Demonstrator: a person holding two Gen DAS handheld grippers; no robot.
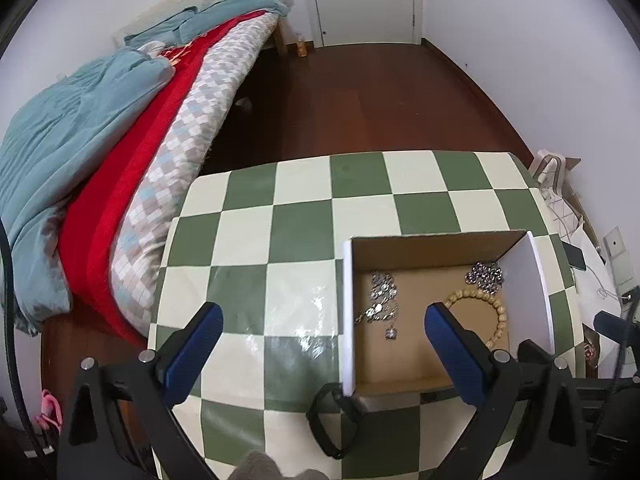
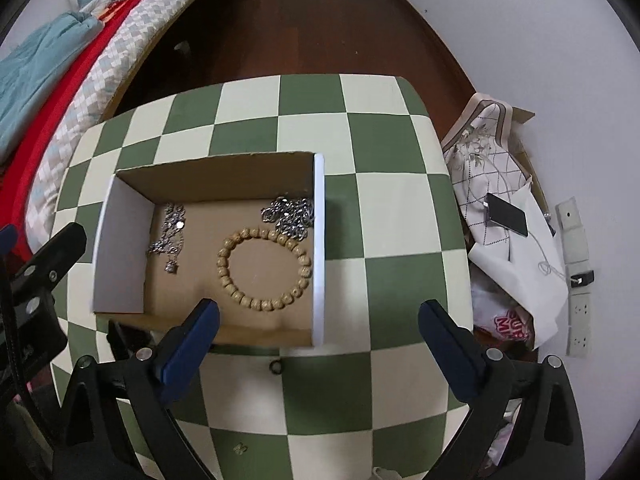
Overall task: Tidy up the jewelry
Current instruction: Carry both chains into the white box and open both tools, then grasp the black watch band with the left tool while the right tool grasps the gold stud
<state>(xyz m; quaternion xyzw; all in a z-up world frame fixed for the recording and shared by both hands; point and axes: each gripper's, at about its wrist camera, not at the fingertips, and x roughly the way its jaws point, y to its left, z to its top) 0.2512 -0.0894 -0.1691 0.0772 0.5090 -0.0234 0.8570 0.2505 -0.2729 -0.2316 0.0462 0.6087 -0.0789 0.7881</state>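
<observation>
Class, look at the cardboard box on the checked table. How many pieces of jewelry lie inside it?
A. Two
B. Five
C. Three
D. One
C: the box holds a bead bracelet, a silver chain heaped by its right wall, and a silver necklace on the left.

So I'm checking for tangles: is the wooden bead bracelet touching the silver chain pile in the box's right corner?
Touching. In the right wrist view the bead bracelet has its upper-right beads running under the chain pile, with no cardboard showing between them.
</observation>
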